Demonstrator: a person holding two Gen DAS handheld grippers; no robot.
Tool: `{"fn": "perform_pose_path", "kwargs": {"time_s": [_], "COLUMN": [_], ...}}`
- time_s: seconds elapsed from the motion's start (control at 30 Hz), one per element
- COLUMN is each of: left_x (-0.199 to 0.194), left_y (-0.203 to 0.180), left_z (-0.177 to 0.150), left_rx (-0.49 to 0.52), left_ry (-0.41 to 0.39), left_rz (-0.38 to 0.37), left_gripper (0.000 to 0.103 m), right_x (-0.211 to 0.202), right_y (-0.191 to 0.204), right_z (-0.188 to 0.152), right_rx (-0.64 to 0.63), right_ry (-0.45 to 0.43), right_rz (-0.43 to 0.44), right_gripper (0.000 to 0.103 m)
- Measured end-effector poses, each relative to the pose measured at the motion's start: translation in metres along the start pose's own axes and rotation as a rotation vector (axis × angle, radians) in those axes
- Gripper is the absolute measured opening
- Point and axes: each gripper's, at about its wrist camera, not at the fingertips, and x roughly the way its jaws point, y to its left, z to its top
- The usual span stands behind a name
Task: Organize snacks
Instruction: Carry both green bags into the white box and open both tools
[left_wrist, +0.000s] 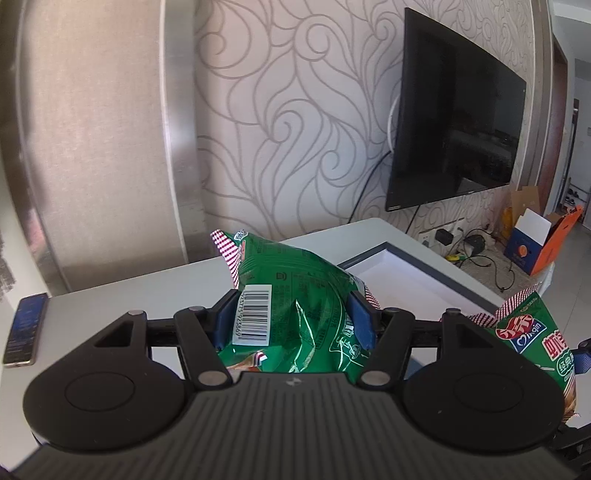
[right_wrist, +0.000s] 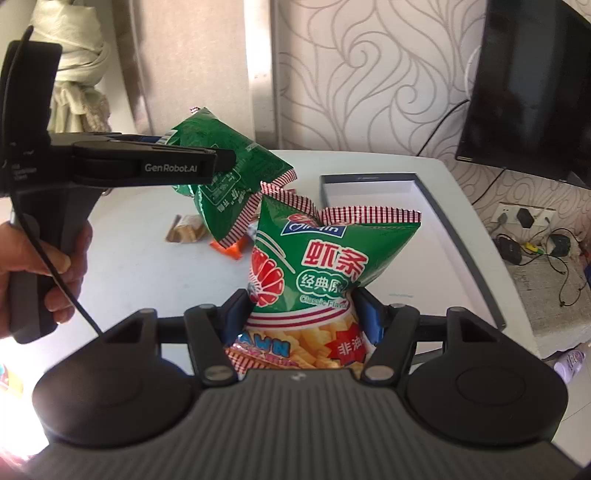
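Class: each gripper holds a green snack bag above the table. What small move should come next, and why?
Probably carry the right gripper and its bag forward over the open box and lower it in: the box sits just ahead, and both bags are already clamped and lifted.

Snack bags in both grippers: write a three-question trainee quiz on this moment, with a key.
1. True or false: the left gripper is shut on a green snack bag whose barcode faces the camera.
2. Multiple choice: the right gripper holds A) an orange packet, B) a green prawn-stick bag, C) nothing.
3. Short answer: where is the open shallow box relative to the two held bags, in the right wrist view?

Key: 1 true; 2 B; 3 beyond them and to the right, on the white table, with nothing visible on its exposed white floor.
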Motion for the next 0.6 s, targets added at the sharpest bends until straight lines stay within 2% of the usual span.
{"fn": "perform_pose_path", "kwargs": {"time_s": [0.27,0.47,0.6], "left_x": [0.059,0.106,0.135], "left_y": [-0.052,-0.086,-0.11], "left_z": [0.017,0.026,0.027], "left_rx": [-0.003,-0.005,0.036], "left_ry": [0.04,0.067,0.085], "left_rz": [-0.087,-0.115,-0.094], "left_gripper": [0.068,0.068,0.068], "right_x": [0.023,0.056,0.077], "right_y": [-0.056,-0.085,-0.097], "right_z": [0.004,0.004,0.005], "right_rx": [0.046,0.026,0.01], "right_ry": [0.026,0.093,0.139], "right_rz": [-0.074,-0.08,-0.054], "right_gripper": [0.065,0.065,0.065]}}
